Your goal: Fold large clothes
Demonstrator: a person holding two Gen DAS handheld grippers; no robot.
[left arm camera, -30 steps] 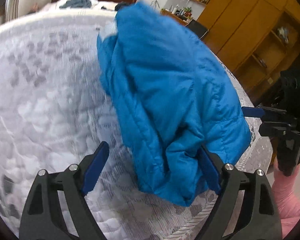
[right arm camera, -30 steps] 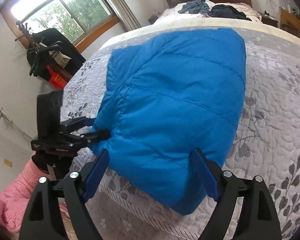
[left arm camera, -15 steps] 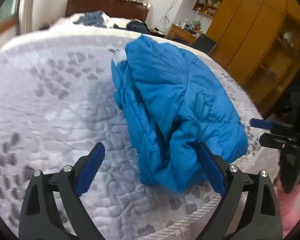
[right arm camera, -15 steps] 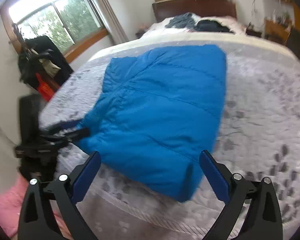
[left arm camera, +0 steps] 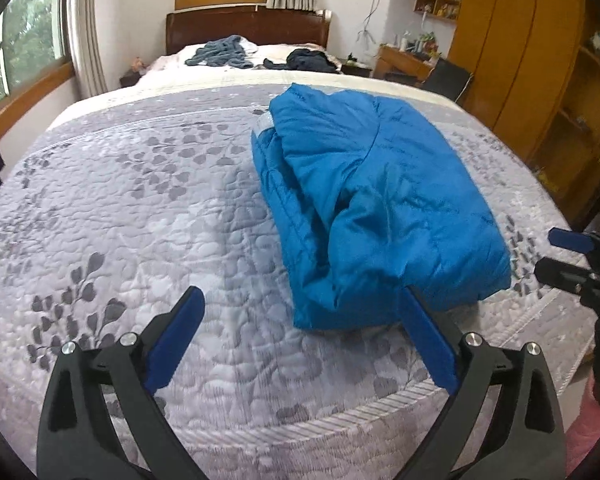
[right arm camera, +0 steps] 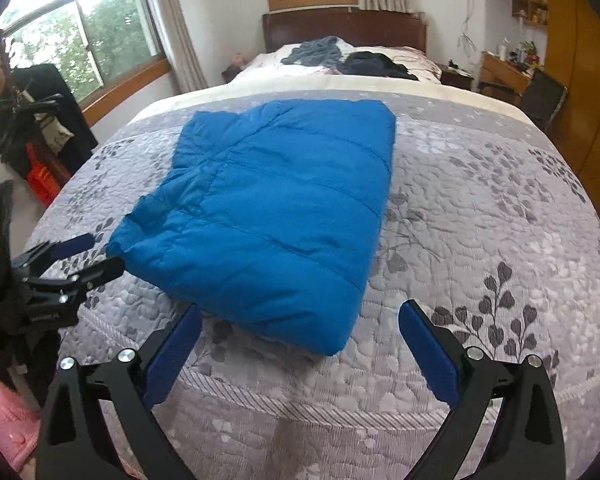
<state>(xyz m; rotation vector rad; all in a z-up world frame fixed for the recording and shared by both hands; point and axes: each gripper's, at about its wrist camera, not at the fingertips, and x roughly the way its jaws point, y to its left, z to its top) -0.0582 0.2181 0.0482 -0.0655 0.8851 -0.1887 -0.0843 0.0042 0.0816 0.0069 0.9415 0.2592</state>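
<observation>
In the left wrist view, the left claw sits low in front with its two blue fingers spread wide apart and nothing between them. A blue puffy jacket lies folded in a thick bundle on the grey quilt with leaf shapes that covers the bed. The jacket is on the right side of the quilt, near the front edge, and its near corner is just beside the claw's right finger — I cannot tell if they touch. Over on the far right the right claw pokes in, off the jacket and past the edge of the bed, with its fingers apart. At the back is a dark wood headboard with some dark clothes lying in front of it, and a tall yellow-brown wardrobe stands on the right. In the right wrist view, the right claw is also wide apart and holds nothing. From here the jacket looks like a neat flat block — smooth on top, with sewn lines across it. The left claw is at the left, with fingers apart, and its tip is right at the jacket's left corner. A window with green trees outside is on the left wall.
</observation>
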